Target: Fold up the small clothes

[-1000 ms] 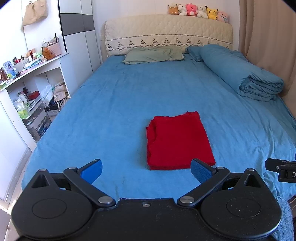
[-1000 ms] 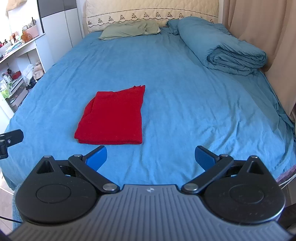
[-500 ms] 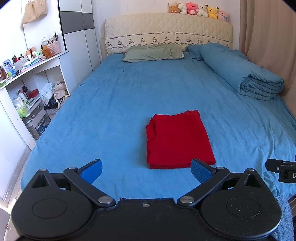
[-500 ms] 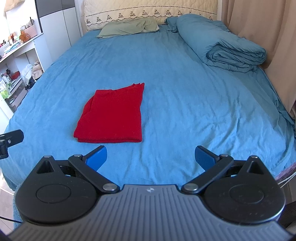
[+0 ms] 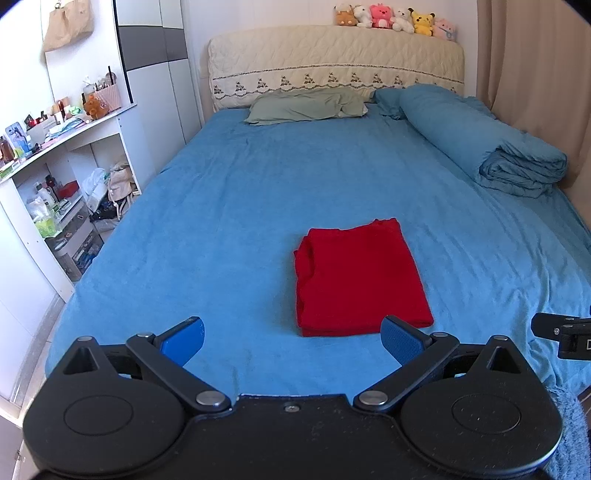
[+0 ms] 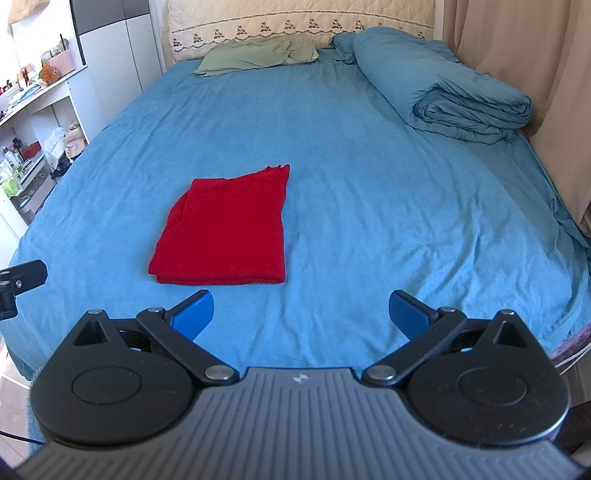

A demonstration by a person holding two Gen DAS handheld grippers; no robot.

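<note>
A red garment [image 5: 358, 277] lies folded into a neat rectangle on the blue bed sheet [image 5: 229, 221], near the foot of the bed. In the right wrist view the same red garment [image 6: 225, 229] sits left of centre. My left gripper [image 5: 293, 338] hangs open just short of the garment's near edge, nothing between its blue pads. My right gripper [image 6: 301, 314] is also open and empty, to the right of the garment and back from it. Neither gripper touches the cloth.
A rolled blue duvet [image 5: 491, 147] lies along the right side by a beige curtain [image 5: 535, 74]. A green pillow [image 5: 306, 105] rests at the headboard under a row of plush toys [image 5: 395, 18]. White cluttered shelves [image 5: 55, 177] stand left of the bed.
Both grippers have drawn back slightly from the bed, still open. The folded red garment has not moved.
</note>
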